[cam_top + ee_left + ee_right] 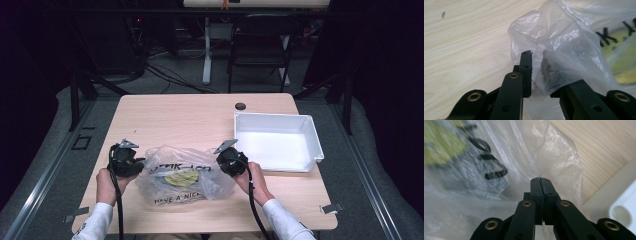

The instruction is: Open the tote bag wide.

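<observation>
Left claw (131, 161), near the worktop's left edge: its jaws are narrowed on a bunched fold at the left end of the clear crinkled plastic bag with black lettering (182, 175); in the left gripper view the film (559, 50) fills the narrow gap between them and drapes over one jaw. The bag lies flat toward the front edge of the light wood-grain worktop (190, 117), midway between its left and right edges, with something yellow-green (181, 178) inside. Right claw (226, 159): jaws closed tight on the bag's right end, a thin pinch of film (541, 178) between the tips. Just right of it sits a white rectangular plastic tray (310, 131), close to the right edge. The back half of the worktop is bare wood with a dark round hole (240, 106). Beyond the back edge: grey floor, cables, a dark folding chair (260, 47).
</observation>
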`<act>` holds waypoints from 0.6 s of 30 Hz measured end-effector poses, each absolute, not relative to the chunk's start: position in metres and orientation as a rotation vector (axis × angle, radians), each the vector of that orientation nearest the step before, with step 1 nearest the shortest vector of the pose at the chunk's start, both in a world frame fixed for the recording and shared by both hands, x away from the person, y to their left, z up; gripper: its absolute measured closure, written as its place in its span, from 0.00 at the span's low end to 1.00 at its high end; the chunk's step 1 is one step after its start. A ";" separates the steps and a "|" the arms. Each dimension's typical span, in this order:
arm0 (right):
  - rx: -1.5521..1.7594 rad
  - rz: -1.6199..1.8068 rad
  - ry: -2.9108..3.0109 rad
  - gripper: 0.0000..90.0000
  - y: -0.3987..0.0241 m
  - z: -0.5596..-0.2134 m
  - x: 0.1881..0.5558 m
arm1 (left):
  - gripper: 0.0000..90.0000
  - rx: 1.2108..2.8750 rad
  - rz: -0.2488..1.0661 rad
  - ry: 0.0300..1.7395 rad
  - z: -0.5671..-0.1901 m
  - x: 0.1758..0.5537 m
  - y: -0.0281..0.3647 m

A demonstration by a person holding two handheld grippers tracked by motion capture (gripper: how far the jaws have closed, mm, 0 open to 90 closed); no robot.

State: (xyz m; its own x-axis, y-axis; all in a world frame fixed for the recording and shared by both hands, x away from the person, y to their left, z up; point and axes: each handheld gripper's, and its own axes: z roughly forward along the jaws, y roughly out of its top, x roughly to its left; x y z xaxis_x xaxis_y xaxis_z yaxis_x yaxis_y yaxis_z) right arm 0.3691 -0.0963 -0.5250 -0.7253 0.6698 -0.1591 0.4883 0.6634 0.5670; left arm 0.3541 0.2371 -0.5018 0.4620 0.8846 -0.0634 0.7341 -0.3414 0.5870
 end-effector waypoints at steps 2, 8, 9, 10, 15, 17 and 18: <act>0.897 0.672 2.523 1.00 -0.093 -0.533 0.370 | 0.90 2.188 0.342 1.375 -0.509 0.359 0.239; 0.874 0.546 2.538 1.00 -0.090 -0.547 0.373 | 0.92 2.284 0.263 1.461 -0.532 0.367 0.246; 0.875 0.542 2.543 1.00 -0.091 -0.548 0.374 | 0.93 2.293 0.252 1.470 -0.534 0.367 0.247; 0.881 0.533 2.548 1.00 -0.092 -0.548 0.374 | 0.93 2.306 0.227 1.480 -0.537 0.367 0.248; 0.882 0.473 2.598 0.98 -0.096 -0.547 0.374 | 0.93 2.359 0.197 1.487 -0.541 0.366 0.251; 0.890 0.482 2.606 0.93 -0.097 -0.544 0.373 | 0.92 2.364 0.194 1.483 -0.540 0.365 0.252; 0.892 0.484 2.610 0.89 -0.099 -0.541 0.373 | 0.92 2.358 0.188 1.486 -0.540 0.364 0.253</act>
State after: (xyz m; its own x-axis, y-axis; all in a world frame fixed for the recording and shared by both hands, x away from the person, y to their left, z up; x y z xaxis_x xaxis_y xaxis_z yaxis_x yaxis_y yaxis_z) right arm 0.3729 -0.0985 -0.5414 -0.7453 0.6346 -0.2047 0.5191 0.7448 0.4192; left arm 0.3640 0.2529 -0.5400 0.4421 0.8941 -0.0714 0.8483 -0.3910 0.3571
